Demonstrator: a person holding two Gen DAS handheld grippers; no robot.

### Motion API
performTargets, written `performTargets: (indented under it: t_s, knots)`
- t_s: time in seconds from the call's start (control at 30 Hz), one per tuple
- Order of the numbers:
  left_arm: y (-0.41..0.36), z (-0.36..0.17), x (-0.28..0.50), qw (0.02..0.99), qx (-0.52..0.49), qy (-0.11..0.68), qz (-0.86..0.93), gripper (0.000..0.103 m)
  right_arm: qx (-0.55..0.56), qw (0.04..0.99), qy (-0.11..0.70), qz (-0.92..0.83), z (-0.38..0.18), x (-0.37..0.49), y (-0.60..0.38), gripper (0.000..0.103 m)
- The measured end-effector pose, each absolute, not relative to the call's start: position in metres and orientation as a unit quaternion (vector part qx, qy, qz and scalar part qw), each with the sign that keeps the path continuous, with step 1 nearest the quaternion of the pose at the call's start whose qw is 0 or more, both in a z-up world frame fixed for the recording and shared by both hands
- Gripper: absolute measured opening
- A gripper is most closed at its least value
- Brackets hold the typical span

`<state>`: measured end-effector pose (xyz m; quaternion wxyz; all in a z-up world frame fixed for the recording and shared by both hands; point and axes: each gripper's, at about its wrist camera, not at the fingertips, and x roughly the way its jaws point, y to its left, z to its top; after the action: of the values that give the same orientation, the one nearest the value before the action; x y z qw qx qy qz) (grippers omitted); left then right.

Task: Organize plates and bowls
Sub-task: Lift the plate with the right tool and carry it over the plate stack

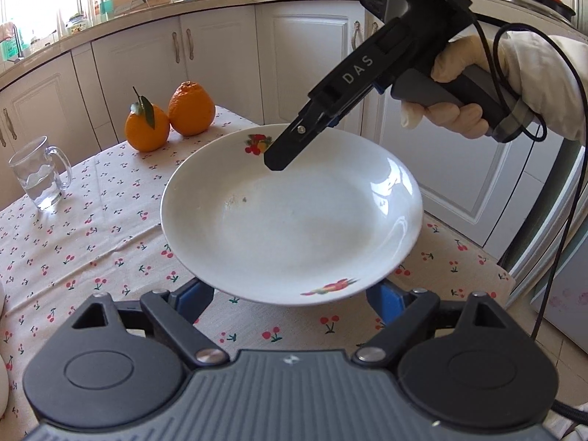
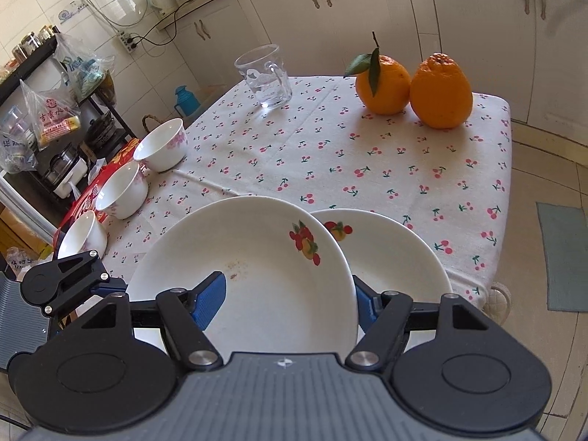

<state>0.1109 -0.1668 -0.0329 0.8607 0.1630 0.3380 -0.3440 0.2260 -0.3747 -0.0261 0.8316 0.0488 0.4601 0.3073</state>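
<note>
the right gripper [image 2: 288, 299] is clamped on the rim of a white plate [image 2: 257, 275] with fruit decals, one blue pad above it and one below, holding it tilted over a second plate [image 2: 397, 253] on the cherry-print tablecloth [image 2: 367, 161]. the left gripper [image 1: 290, 299] has its fingers spread wide, the plate's near edge over the gap between them. three bowls [image 2: 121, 191] line the table's left edge, well apart from the glass mug [image 2: 264, 77] and two oranges [image 2: 441, 92].
</note>
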Motion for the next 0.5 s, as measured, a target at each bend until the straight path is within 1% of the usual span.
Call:
performTargets:
  t_s: [0.5]
  knots:
    - [-0.179,-0.037,0.123,0.855,0.172,0.336,-0.355,0.089,0.075,0.835,0.46,0.291,-0.043,0.228,-0.401,0.076]
